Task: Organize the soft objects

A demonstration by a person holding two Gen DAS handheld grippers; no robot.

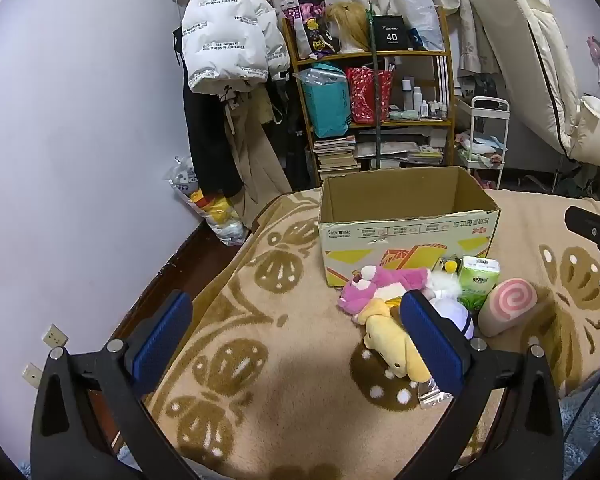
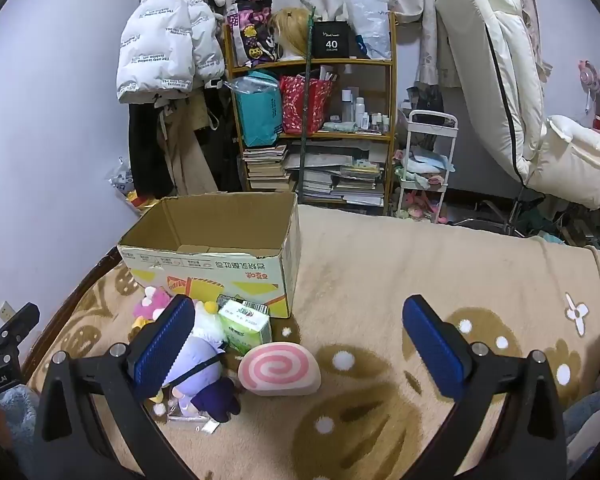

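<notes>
Blue-padded jaws of the left gripper [image 1: 296, 334] and right gripper [image 2: 300, 340] gape fully wide, holding nothing.

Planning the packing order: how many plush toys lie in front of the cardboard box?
4, possibly more hidden in the pile: pink plush nearest the box, yellow plush in front of it, purple plush beside them, swirl-roll cushion at the right end.

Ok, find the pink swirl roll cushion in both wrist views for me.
Left wrist: pink swirl roll cushion lies right of centre, beside the green tissue pack.
Right wrist: cushion lies just left of centre, in front of the tissue pack.
Shared landmark: the open cardboard box behind it.
</notes>
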